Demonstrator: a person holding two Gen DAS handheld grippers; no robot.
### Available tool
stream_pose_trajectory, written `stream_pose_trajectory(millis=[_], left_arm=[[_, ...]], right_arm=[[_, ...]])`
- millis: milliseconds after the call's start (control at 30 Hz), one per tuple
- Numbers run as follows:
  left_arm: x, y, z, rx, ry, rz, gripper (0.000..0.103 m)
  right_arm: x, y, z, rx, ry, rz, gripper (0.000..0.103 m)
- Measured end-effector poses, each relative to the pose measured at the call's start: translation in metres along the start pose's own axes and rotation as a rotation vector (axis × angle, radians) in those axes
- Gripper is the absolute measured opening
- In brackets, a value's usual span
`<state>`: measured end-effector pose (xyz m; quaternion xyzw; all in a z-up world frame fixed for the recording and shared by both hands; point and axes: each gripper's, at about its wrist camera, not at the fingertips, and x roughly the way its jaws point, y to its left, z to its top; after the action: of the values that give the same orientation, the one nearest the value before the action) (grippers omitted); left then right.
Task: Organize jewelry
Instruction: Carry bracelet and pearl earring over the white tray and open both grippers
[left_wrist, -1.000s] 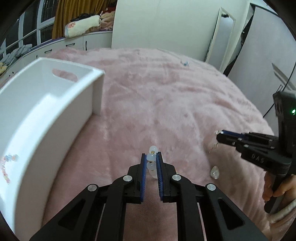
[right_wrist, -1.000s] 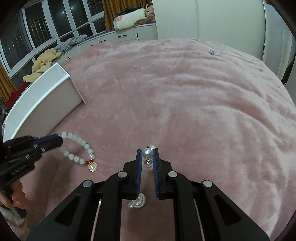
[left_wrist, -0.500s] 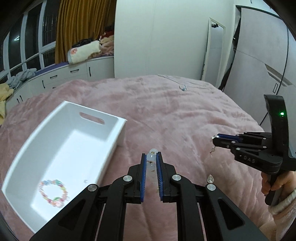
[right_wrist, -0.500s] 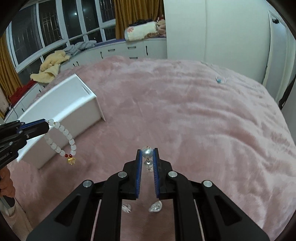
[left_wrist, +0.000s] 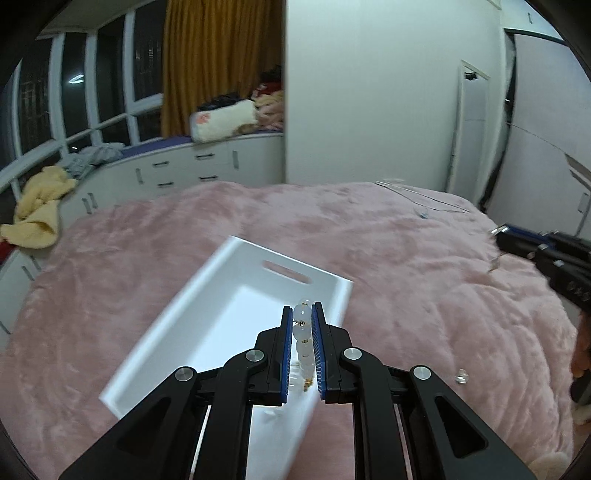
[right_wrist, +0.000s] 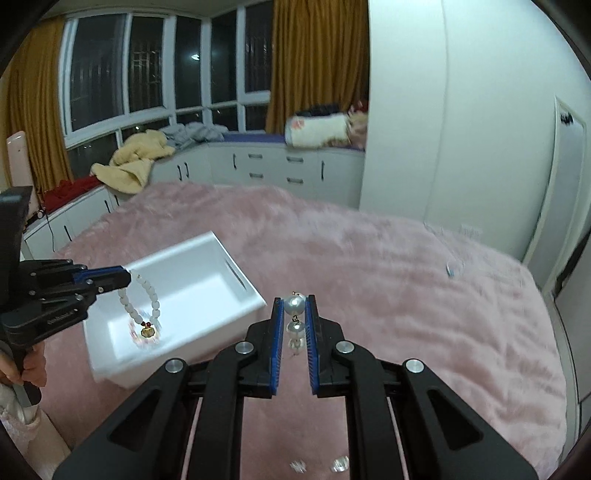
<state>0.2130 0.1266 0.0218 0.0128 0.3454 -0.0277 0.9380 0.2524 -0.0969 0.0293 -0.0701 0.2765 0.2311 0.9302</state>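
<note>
My left gripper (left_wrist: 302, 314) is shut on a white bead bracelet (left_wrist: 303, 339) and holds it above the right side of the white box (left_wrist: 192, 325). In the right wrist view the bracelet (right_wrist: 142, 306) hangs from the left gripper (right_wrist: 127, 277) over the box (right_wrist: 221, 291), a gold charm at its bottom. My right gripper (right_wrist: 293, 302) is shut on a pearl drop earring (right_wrist: 294, 314), held above the pink blanket (right_wrist: 406, 295) right of the box. It shows at the right edge of the left wrist view (left_wrist: 496, 232).
Small crystal pieces lie on the blanket near the grippers (right_wrist: 338, 464) (left_wrist: 461, 376). A thin chain with a blue piece (right_wrist: 450, 269) lies at the far right of the bed. White cabinets (right_wrist: 277, 170) and a wardrobe (right_wrist: 461, 129) stand behind.
Both grippers have risen well above the blanket. The left one has moved left with the bracelet, from beside the box to over it. The right one still holds the earring.
</note>
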Motion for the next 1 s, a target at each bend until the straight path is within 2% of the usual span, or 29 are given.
stream_pose_trajectory(millis=[233, 400, 500, 800, 1000], left_arm=[[-0.020, 0.049, 0.012, -0.011, -0.041, 0.110, 0.016], [-0.014, 0.076, 0.007, -0.015, -0.023, 0.133, 0.016], [-0.004, 0.093, -0.002, -0.050, 0.001, 0.132, 0.016], [0.032, 0.122, -0.038, -0.153, 0.065, 0.126, 0.015], [0.054, 0.121, -0.058, -0.139, 0.111, 0.116, 0.015]], right_arm=[[0.014, 0.046, 0.033, -0.050, -0.044, 0.058, 0.012], [0.043, 0.078, 0.048, -0.081, -0.027, 0.114, 0.012], [0.065, 0.098, 0.053, -0.085, -0.005, 0.146, 0.012], [0.130, 0.142, 0.038, -0.087, 0.089, 0.223, 0.012], [0.163, 0.156, 0.020, -0.090, 0.158, 0.245, 0.012]])
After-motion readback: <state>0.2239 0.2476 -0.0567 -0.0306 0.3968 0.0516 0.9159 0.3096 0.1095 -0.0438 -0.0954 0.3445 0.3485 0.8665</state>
